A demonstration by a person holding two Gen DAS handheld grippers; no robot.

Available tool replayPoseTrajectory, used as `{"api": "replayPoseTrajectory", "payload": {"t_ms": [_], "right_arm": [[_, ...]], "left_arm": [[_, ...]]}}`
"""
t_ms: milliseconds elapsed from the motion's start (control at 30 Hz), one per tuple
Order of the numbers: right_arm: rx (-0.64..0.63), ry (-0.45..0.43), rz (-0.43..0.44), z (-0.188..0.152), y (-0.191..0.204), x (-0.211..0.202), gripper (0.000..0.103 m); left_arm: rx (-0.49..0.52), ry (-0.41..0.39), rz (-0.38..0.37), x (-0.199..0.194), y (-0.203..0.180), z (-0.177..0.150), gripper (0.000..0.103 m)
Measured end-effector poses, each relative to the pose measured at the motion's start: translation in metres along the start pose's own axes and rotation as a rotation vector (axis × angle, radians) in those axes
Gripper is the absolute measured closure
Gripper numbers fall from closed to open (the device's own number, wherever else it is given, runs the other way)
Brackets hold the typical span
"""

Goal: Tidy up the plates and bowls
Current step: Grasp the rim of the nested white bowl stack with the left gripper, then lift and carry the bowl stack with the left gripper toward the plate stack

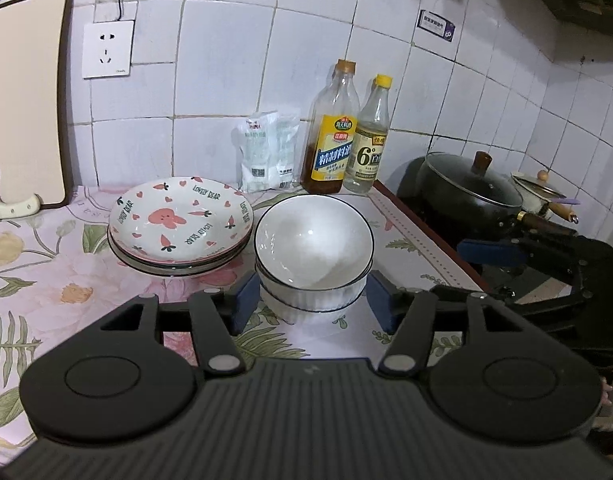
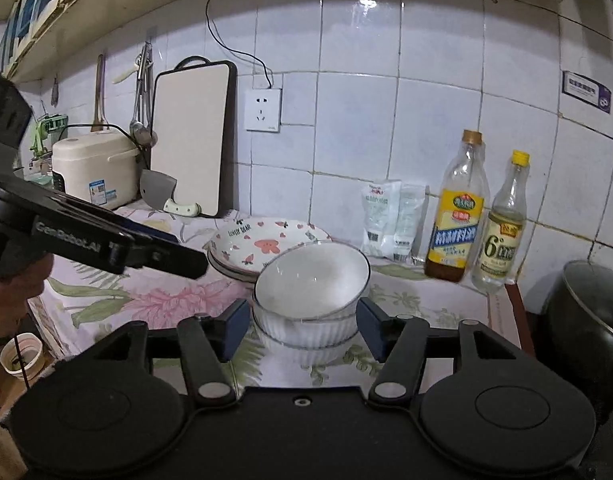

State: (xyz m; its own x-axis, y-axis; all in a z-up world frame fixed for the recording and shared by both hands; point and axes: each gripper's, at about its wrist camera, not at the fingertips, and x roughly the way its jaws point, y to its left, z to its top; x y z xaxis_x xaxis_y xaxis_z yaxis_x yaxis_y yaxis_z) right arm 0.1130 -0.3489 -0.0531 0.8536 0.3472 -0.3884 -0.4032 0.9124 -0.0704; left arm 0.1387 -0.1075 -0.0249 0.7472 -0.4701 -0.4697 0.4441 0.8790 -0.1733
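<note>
A stack of white bowls with dark rims (image 1: 313,246) stands on the floral counter, the top bowl tilted. To its left sits a stack of plates, the top one with pink bear and carrot prints (image 1: 178,220). My left gripper (image 1: 312,302) is open, its blue pads on either side of the bowl stack's base. In the right wrist view the bowls (image 2: 311,280) sit between the open right gripper's (image 2: 302,330) pads, with the plates (image 2: 266,246) behind. Neither gripper holds anything.
Two bottles (image 1: 328,136) (image 1: 366,140) and salt bags (image 1: 266,152) stand against the tiled wall. A lidded black pot (image 1: 466,184) sits on the stove to the right. A cutting board (image 2: 190,136), cleaver (image 2: 162,194) and rice cooker (image 2: 92,168) are at the left.
</note>
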Motion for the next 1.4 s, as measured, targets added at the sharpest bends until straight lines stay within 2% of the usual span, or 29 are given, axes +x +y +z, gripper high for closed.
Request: {"api": "replayPoseTrajectory", "payload": {"t_ms": [133, 367, 600, 667, 700, 733, 800, 1100, 1267, 1300, 1400], "right_arm": [[0.01, 0.002, -0.001, -0.012, 0.004, 0.001, 0.033], [0.033, 0.02, -0.002, -0.03, 0.009, 0.012, 0.033], [0.06, 0.031, 0.02, -0.044, 0.01, 0.029, 0.029], [0.062, 0.033, 0.018, -0.048, 0.01, 0.036, 0.028], [0.068, 0.035, 0.019, -0.05, 0.01, 0.041, 0.024], [0.075, 0.037, 0.022, -0.052, 0.009, 0.045, 0.016], [0.089, 0.032, 0.022, -0.056, 0.006, 0.053, 0.012], [0.124, 0.047, -0.006, -0.067, -0.005, 0.097, 0.007], [0.135, 0.059, -0.026, -0.068, -0.006, 0.118, 0.005], [0.139, 0.064, -0.025, -0.067, -0.007, 0.121, 0.005], [0.164, 0.088, -0.018, -0.063, -0.01, 0.131, 0.004]], "left_arm": [[-0.003, -0.021, -0.018, -0.002, 0.0, -0.013, 0.042], [0.004, -0.037, -0.005, 0.009, 0.001, -0.033, 0.041], [-0.038, -0.047, -0.047, 0.025, 0.008, -0.048, 0.039], [-0.062, -0.054, -0.059, 0.03, 0.013, -0.051, 0.037], [-0.077, -0.059, -0.065, 0.033, 0.015, -0.052, 0.034], [-0.095, -0.063, -0.069, 0.036, 0.018, -0.054, 0.031], [-0.127, -0.069, -0.078, 0.041, 0.025, -0.057, 0.03], [-0.274, -0.03, -0.115, 0.078, 0.049, -0.062, 0.024], [-0.341, 0.005, -0.152, 0.103, 0.057, -0.055, 0.019], [-0.348, 0.019, -0.171, 0.109, 0.058, -0.052, 0.013], [-0.413, 0.062, -0.238, 0.122, 0.065, -0.044, 0.011]]}}
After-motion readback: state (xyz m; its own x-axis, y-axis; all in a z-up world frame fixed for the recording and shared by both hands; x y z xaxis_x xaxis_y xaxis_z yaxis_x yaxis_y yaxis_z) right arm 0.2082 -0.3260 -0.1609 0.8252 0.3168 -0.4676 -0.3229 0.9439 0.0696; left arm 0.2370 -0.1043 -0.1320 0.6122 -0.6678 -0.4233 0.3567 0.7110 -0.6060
